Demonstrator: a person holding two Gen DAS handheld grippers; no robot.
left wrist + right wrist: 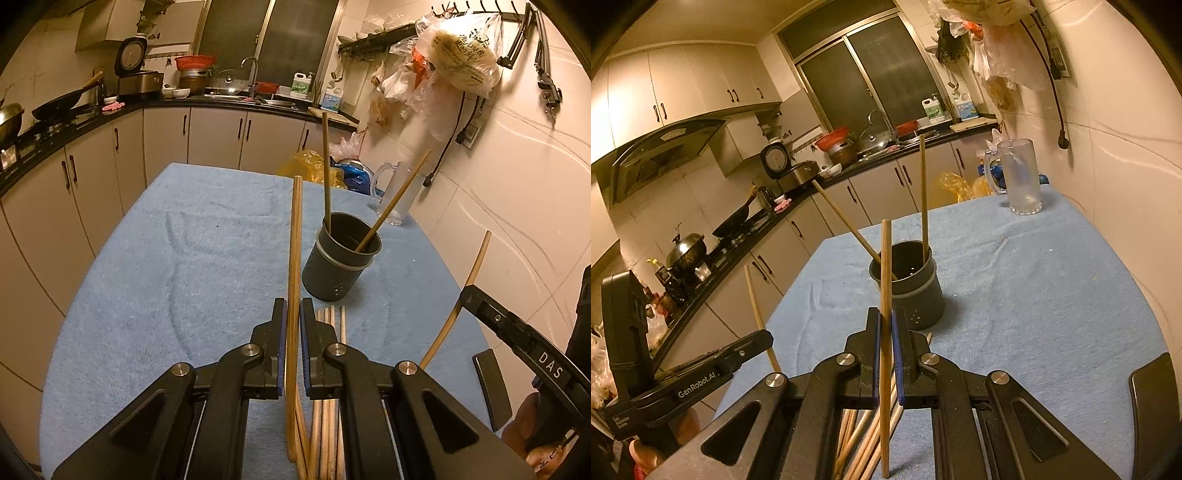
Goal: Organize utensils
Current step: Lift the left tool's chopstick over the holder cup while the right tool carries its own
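Observation:
My left gripper (293,325) is shut on a wooden chopstick (295,240) that stands nearly upright between its blue pads. My right gripper (885,328) is likewise shut on an upright chopstick (885,266). Just beyond both stands a dark grey utensil cup (341,266) (908,284) with two chopsticks (326,166) (923,192) leaning in it. Several loose chopsticks (330,321) (864,435) lie on the blue cloth under the grippers. Each wrist view shows the other gripper (467,295) (768,338) at its edge with its stick.
A blue cloth (166,277) (1034,295) covers the table. A frosted glass mug (397,195) (1023,177) stands at the far right corner by the tiled wall. Plastic bags (306,166) sit past the far edge. Kitchen counter and cabinets run along the left and back.

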